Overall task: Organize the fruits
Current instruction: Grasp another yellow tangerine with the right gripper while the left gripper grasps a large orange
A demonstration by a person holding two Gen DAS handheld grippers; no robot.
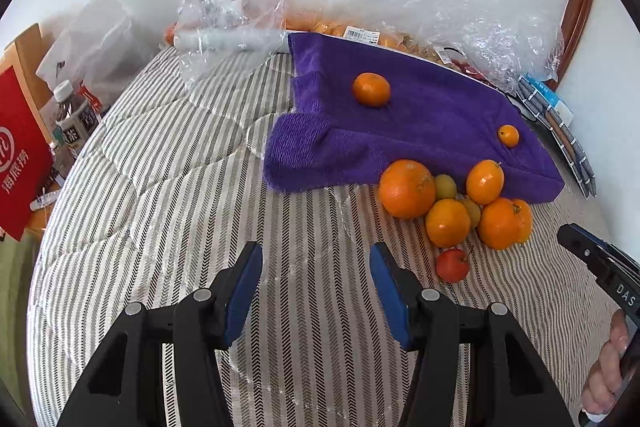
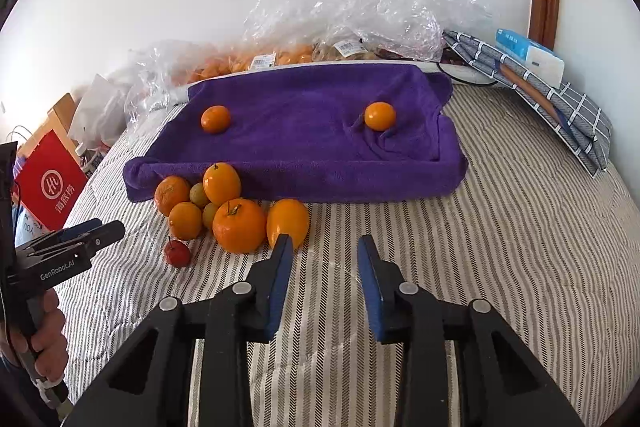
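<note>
My left gripper (image 1: 316,267) hangs with its jaws apart and nothing between them, over the striped bedcover (image 1: 160,207) in front of the purple towel (image 1: 420,131). My right gripper (image 2: 324,259) also shows a clear gap with nothing in it, its left finger tip just before a yellow-orange fruit (image 2: 289,221) at the towel's near edge. Against that same edge sits the pile of oranges (image 2: 224,211) with two small greenish fruits among them, and a small red fruit (image 2: 177,253) lies just in front of the pile. On the towel rest two fruits well apart: a mandarin (image 2: 215,119) and a smaller orange (image 2: 379,116). Behind the towel lie crumpled clear plastic bags (image 2: 360,15)
</note>
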